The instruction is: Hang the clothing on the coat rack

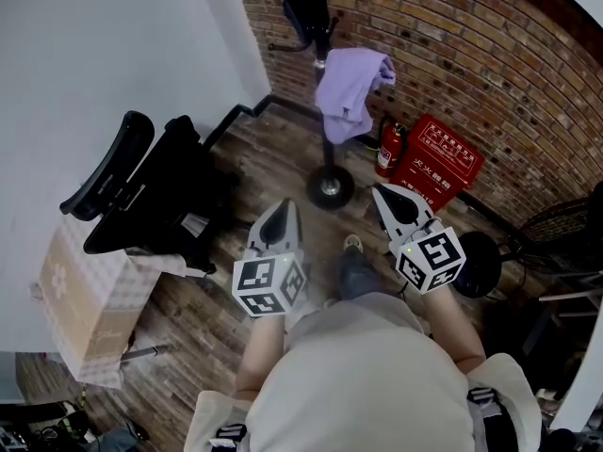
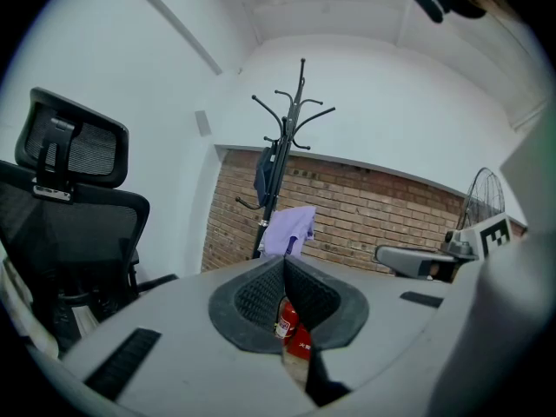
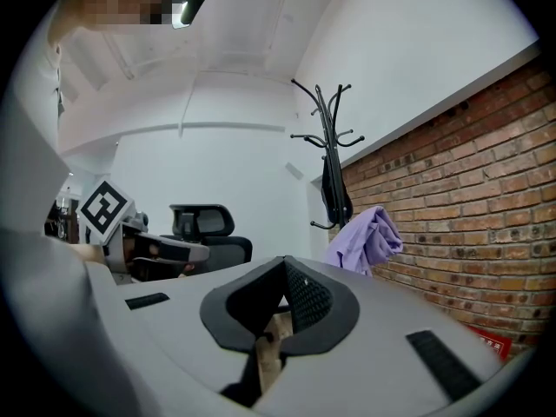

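Note:
A lilac garment (image 1: 347,90) hangs bunched on the black coat rack (image 1: 317,26) that stands against the brick wall; the same garment (image 2: 288,231) (image 3: 365,240) shows on the rack (image 2: 282,146) (image 3: 328,150) in both gripper views. A dark item (image 2: 263,170) hangs higher on the pole. My left gripper (image 1: 281,217) and right gripper (image 1: 388,196) are held side by side in front of the person's body, well short of the rack. Both are shut with nothing between the jaws.
A black office chair (image 1: 151,191) stands at the left beside a cardboard box (image 1: 89,295). A red fire extinguisher (image 1: 387,149) and red box (image 1: 438,158) sit at the wall right of the rack's round base (image 1: 330,186). A fan (image 1: 561,224) is at far right.

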